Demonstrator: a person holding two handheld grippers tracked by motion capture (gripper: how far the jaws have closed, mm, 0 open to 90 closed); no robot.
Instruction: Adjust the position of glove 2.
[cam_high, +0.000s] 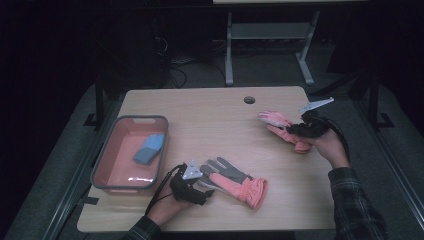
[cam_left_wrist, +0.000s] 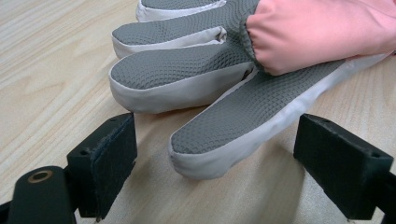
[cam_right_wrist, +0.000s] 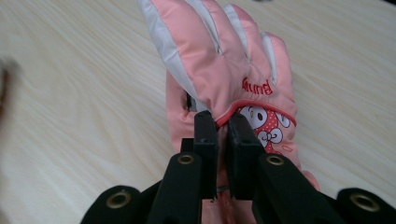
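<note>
Pinching the pink glove (cam_right_wrist: 224, 70) near its cuff, the right gripper (cam_right_wrist: 223, 135) has its jaws clenched on the fabric at the table's (cam_high: 210, 120) right side. Left gripper (cam_left_wrist: 215, 154) released, jaws wide, straddling one fingertip of the second glove (cam_high: 235, 181), which lies palm-up at the near middle. Tray (cam_high: 116, 186) at left holds a blue cloth (cam_high: 149, 148).

A light wooden table (cam_high: 210, 107) with a cable hole (cam_high: 249, 100) stands on grey floor (cam_high: 270, 67). Far behind, a white desk frame (cam_high: 270, 32) sits in a dark room.
</note>
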